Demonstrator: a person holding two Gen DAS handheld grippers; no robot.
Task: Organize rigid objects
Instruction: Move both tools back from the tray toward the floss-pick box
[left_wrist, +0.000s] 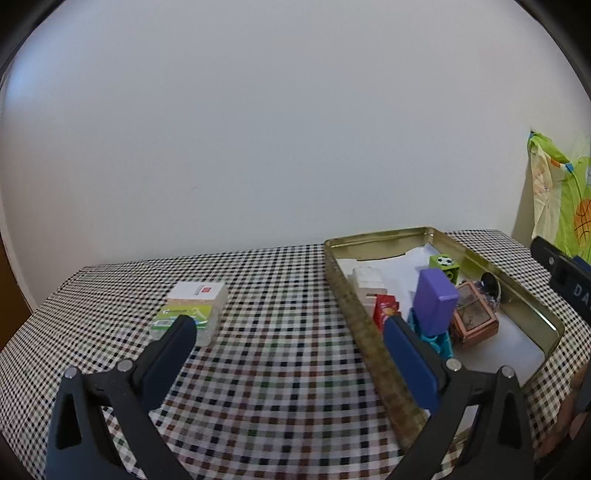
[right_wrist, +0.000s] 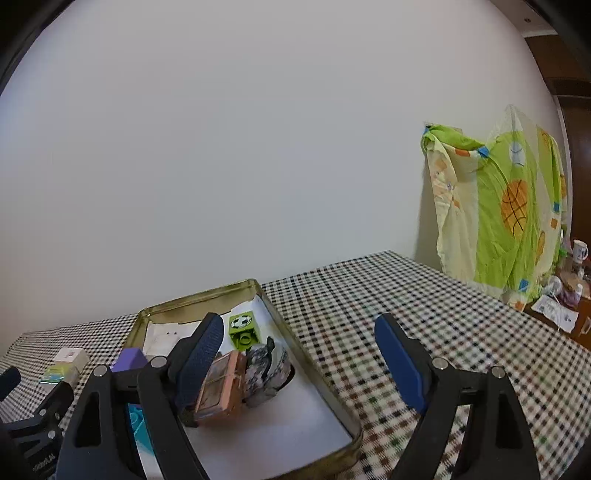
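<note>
- The left gripper (left_wrist: 290, 332) is hovering over the checked cloth (left_wrist: 280, 369), fingers spread wide, nothing between them.
- The right gripper (right_wrist: 299, 332) is hanging over the tin (right_wrist: 317, 373), also gaping and gripping nothing.
- Inside the tin, a purple block (left_wrist: 434, 301) is standing tilted on a teal piece (left_wrist: 439, 341), beside a pink case (left_wrist: 474, 319); a green cube (left_wrist: 445, 265) is sitting farther back.
- Left of the tin, well apart, a white box (left_wrist: 197, 291) is lying on what may be a clear case (left_wrist: 188, 325), blurred here.
</note>
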